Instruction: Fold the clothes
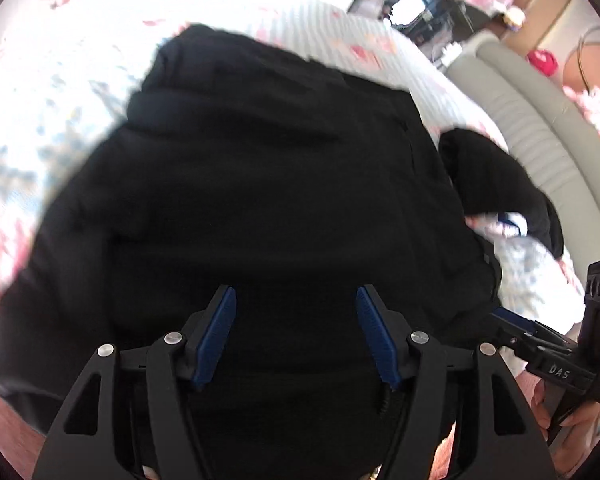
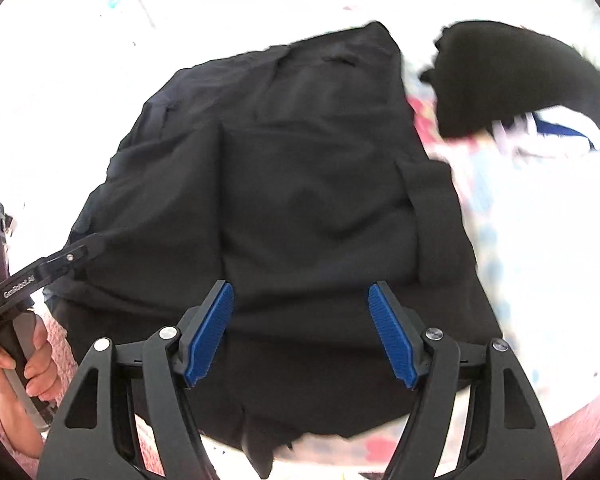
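Left gripper (image 1: 296,334) jaws wide, ribbed blue pads (image 1: 216,336) over a black garment (image 1: 260,184), nothing pinched. The garment, soft matte creased cloth roughly rectangular, lies spread on a floral bedspread (image 1: 32,128). At 3 o'clock right gripper (image 2: 300,334) also wide, empty; another dark lumpy cloth (image 2: 500,76) at 1 o'clock.
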The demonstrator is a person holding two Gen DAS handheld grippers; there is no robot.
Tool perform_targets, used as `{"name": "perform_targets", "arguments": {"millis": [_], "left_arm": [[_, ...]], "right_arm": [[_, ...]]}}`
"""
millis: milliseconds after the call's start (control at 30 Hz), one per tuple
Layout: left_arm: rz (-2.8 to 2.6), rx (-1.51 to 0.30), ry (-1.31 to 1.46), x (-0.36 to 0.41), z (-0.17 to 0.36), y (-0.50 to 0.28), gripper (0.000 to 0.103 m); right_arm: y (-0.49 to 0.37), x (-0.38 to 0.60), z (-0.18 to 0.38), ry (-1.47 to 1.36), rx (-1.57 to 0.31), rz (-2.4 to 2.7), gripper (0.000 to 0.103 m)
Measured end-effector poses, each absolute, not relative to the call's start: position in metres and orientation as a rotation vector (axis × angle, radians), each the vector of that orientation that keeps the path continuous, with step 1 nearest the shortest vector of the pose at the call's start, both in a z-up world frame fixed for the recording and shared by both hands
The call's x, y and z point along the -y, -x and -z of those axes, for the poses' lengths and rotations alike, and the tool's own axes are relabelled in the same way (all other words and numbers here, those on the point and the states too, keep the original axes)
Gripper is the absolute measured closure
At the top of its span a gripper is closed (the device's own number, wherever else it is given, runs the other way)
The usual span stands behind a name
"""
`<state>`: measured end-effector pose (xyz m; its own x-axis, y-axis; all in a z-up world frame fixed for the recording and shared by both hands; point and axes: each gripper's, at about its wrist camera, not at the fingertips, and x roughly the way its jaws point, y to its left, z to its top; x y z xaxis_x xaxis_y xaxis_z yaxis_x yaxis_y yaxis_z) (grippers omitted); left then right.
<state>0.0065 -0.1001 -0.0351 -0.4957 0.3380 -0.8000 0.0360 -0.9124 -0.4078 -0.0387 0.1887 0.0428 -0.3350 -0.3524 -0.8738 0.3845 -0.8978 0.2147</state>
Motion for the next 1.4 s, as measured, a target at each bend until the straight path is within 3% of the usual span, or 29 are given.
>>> {"name": "perform_targets", "arguments": {"millis": [167, 300, 567, 700, 867, 1033, 1133, 1267, 1400], "left_arm": [[-2.559, 0.492, 1.462, 0.087, 0.041, -0.035, 0.036], [-2.567, 0.658, 1.253, 0.092, 0.028, -0.066, 0.036], [-2.527, 0.746, 1.492, 0.097, 0.041, -0.102, 0.038], [-2.516, 0.908, 1.485, 0.116, 0.044, -0.117, 0.038], [-2.536, 0.916, 1.505, 0.123, 0.041, -0.120, 0.038], [-2.545, 1.138, 1.376, 0.158, 0.045, -0.136, 0.038], [-2.608, 1.163, 1.400, 0.162, 0.048, -0.134, 0.039], [-2.718, 1.194, 1.316, 0.182, 0.028, -0.145, 0.039], [-2.792, 1.101, 1.368, 0.198, 0.023, -0.138, 0.037]], "right_arm": [[0.025, -0.207, -0.027, -1.518, 0.022, 2.256, 0.035], [0.014, -0.221, -0.014, -1.560, 0.075, 2.257, 0.035], [-0.007, -0.242, -0.003, -1.581, 0.180, 2.246, 0.034], [-0.017, -0.230, -0.016, -1.494, 0.215, 2.169, 0.034], [-0.020, -0.209, 0.002, -1.594, 0.093, 2.140, 0.035], [-0.012, -0.220, -0.009, -1.552, 0.258, 2.113, 0.034], [-0.005, -0.216, -0.014, -1.535, 0.280, 2.102, 0.034], [0.002, -0.216, -0.023, -1.484, 0.245, 2.142, 0.054], [0.013, -0.223, -0.039, -1.443, 0.248, 2.239, 0.058]]}}
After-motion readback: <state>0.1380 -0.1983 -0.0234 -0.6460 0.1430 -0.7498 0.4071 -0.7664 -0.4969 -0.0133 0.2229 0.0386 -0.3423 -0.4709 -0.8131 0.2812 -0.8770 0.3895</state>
